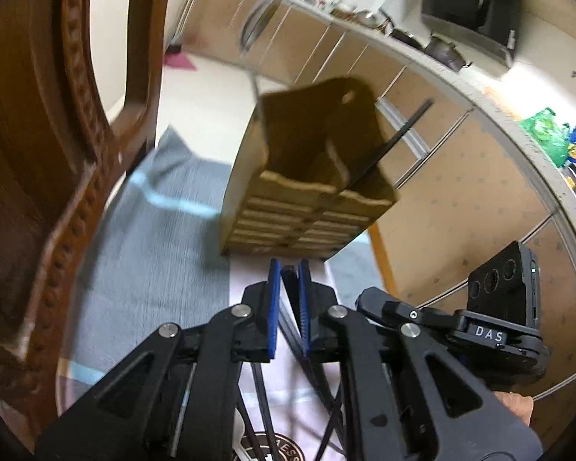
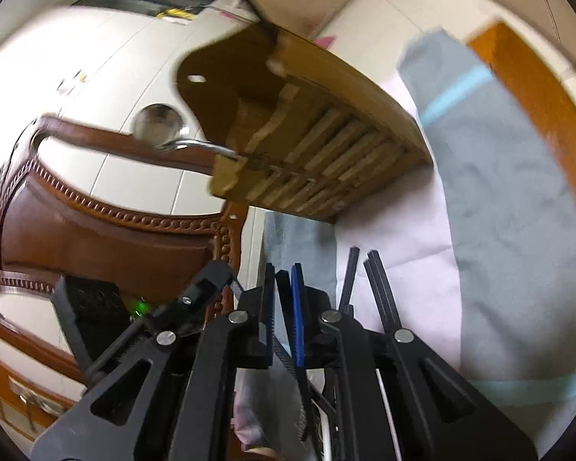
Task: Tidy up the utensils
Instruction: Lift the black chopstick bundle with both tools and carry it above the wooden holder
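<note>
A slatted wooden utensil holder point(image 1: 307, 192) stands on the table ahead of both grippers. A metal ladle point(image 1: 257, 27) and a black chopstick point(image 1: 403, 130) stick out of its top. My left gripper point(image 1: 288, 269) is shut on a thin black chopstick point(image 1: 289, 277) that runs back under the fingers, and it hangs a little short of the holder's base. In the right wrist view the holder point(image 2: 318, 142), its ladle point(image 2: 157, 125) and its chopstick point(image 2: 257, 11) show blurred. My right gripper point(image 2: 284, 269) is shut on another ridged black chopstick point(image 2: 282, 288). Two more black chopsticks point(image 2: 380, 280) lie just right of it.
The table carries a grey cloth with pale blue stripes point(image 2: 518, 211) and a white sheet point(image 2: 395, 230). A carved wooden chair point(image 1: 57, 153) stands close on the left, also the chair point(image 2: 107, 238). A black lens block on the other hand unit point(image 1: 503, 284) sits at the right. Kitchen cabinets point(image 1: 460, 192) lie beyond.
</note>
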`<move>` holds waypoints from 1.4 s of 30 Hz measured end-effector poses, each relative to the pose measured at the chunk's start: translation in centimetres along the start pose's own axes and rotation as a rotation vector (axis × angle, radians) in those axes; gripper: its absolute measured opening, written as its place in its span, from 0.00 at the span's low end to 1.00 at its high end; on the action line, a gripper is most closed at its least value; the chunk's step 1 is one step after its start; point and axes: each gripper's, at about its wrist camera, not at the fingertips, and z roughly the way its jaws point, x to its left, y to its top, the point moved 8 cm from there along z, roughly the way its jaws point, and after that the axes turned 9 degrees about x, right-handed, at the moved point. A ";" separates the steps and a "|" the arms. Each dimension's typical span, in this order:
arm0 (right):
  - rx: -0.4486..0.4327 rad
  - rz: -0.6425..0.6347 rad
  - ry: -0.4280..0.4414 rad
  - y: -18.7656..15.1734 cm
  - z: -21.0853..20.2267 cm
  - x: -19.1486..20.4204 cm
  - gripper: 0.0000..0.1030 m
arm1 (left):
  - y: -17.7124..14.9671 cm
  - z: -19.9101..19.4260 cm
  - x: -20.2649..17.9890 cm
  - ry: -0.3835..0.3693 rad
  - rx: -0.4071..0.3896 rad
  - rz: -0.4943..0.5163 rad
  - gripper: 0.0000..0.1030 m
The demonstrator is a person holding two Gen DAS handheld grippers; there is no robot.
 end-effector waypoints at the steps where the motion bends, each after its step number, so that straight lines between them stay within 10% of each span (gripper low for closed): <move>1: -0.012 -0.028 -0.005 -0.1 -0.7 0.8 0.08 | 0.1 -0.6 -0.3 0.012 -0.015 0.017 0.09; 15: -0.126 -0.220 -0.017 -3.2 -7.0 7.9 0.08 | 0.5 -8.4 -3.8 0.030 -0.177 0.151 0.07; 42: -0.368 -0.512 -0.364 -3.4 -14.3 17.4 0.08 | 0.3 -17.1 -6.9 0.125 -0.344 0.309 0.07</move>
